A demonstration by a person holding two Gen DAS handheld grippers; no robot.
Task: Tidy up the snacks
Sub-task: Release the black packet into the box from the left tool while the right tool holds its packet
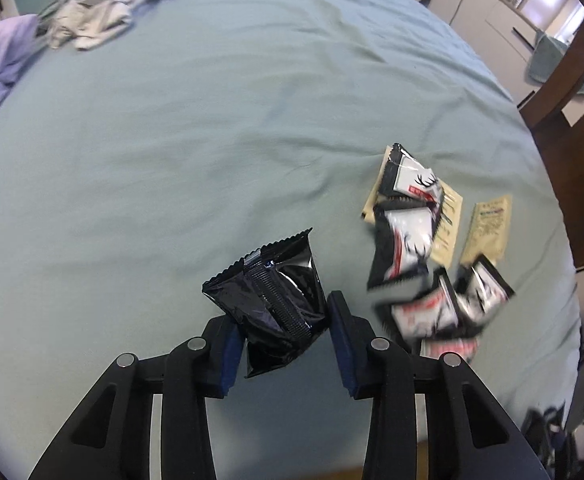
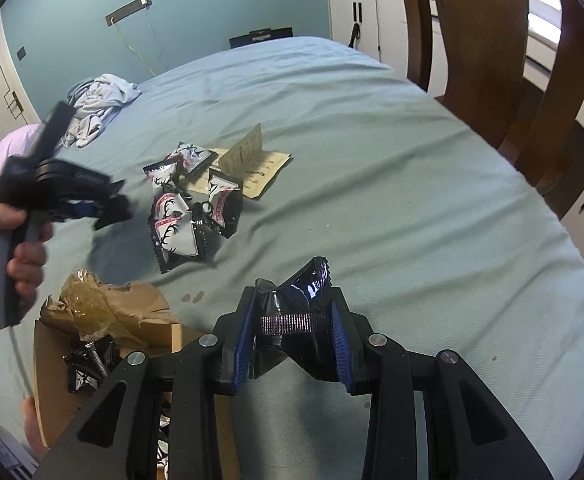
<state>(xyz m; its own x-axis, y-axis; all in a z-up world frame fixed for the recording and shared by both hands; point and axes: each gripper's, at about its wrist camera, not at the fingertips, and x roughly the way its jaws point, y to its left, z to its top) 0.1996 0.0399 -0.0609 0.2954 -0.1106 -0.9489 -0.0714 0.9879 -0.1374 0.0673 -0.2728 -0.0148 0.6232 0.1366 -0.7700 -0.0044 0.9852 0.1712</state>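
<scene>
In the left wrist view, a black snack packet (image 1: 272, 300) is seen between the fingers of the left gripper (image 1: 282, 316). The left pad touches it, but a gap is visible on the right side, so the claw is spread and the packet is judged to be loose or only just released. The rest of the snack pile (image 1: 420, 248) lies on the pale green bed sheet (image 1: 212, 140), near and to the right, with two beige paper sachets (image 1: 488, 228) under and beside it. Crumpled clothes (image 1: 108, 4) are seen far off.

In the right wrist view, a second black packet (image 2: 298, 320) is pinched firmly between the pads of the right gripper (image 2: 294, 316), its foil crumpled by the squeeze. An open cardboard box (image 2: 104, 340) with packets already inside is seen at lower left, just beside the gripper. The left gripper is blurred at the left edge, held in a hand (image 2: 8, 248).

The step in hand is judged to be the carrying of packets to the box. Next, a swing left over the box opening is called for, then a release of the jaws.
</scene>
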